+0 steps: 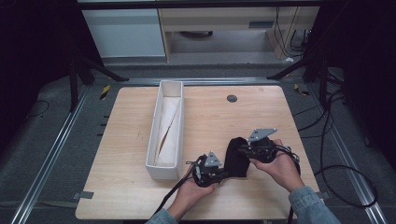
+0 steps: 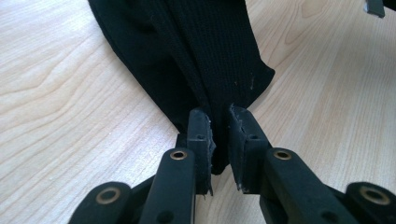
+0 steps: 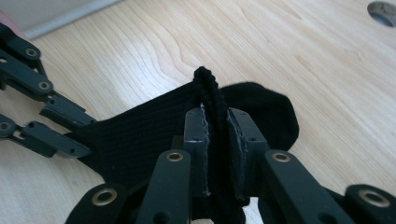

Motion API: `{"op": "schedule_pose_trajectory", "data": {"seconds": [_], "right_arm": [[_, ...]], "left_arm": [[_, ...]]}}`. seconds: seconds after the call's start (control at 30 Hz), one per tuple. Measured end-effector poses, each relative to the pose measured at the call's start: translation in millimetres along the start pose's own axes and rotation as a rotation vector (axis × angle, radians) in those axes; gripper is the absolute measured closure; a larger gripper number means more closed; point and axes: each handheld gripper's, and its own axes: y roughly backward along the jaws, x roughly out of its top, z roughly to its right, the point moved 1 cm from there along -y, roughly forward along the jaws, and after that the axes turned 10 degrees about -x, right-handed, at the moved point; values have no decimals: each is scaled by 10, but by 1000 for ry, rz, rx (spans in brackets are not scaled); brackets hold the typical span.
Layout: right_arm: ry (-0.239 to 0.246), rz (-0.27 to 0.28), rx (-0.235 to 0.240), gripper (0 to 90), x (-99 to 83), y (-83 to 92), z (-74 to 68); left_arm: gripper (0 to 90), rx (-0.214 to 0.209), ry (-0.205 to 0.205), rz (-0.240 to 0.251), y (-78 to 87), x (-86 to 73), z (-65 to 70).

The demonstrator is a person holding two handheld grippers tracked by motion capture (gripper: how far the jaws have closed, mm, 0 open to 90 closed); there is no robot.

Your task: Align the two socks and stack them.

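Left gripper (image 2: 218, 123) – jaws clamped on one end of a black sock (image 1: 236, 156) | right gripper (image 3: 217, 126) – pinching the sock's folded other end | sock stretched between them low over the wooden table (image 1: 210, 112), beside the white box (image 1: 164, 171).

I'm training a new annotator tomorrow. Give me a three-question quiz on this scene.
1. True or false: the left tongs and the right tongs are both shut on the black sock.
2. Multiple choice: where is the long white box? A) at the right-hand edge of the wooden table in the high view, B) left of the sock in the high view, C) on top of the sock.
3. What lies inside the white box?

Key:
1. True: each pair pinches a bunched part of the knit fabric.
2. B.
3. Folded cream-coloured cloth; what kind cannot be told.
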Motion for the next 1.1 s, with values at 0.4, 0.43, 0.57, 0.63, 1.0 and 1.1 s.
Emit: {"op": "schedule_pose_trajectory", "data": {"seconds": [0.4,0.43,0.57,0.63,1.0,1.1], "right_arm": [[-8,12,6,785,-21,36,17],[-6,14,2,785,-25,55,14],[-2,21,-3,785,-54,160,-29],[0,22,-6,786,-71,221,-61],[33,59,-11,785,-34,607,-295],[47,66,-15,785,48,682,-322]], "left_arm": [[793,-15,-6,-18,-10,-5,38],[796,-18,-4,-18,-10,-8,50],[799,-30,-19,-27,5,-25,114],[801,-34,-27,-26,12,-30,155],[818,-39,-47,-13,189,-63,289],[809,-28,-45,2,240,-32,274]]}}
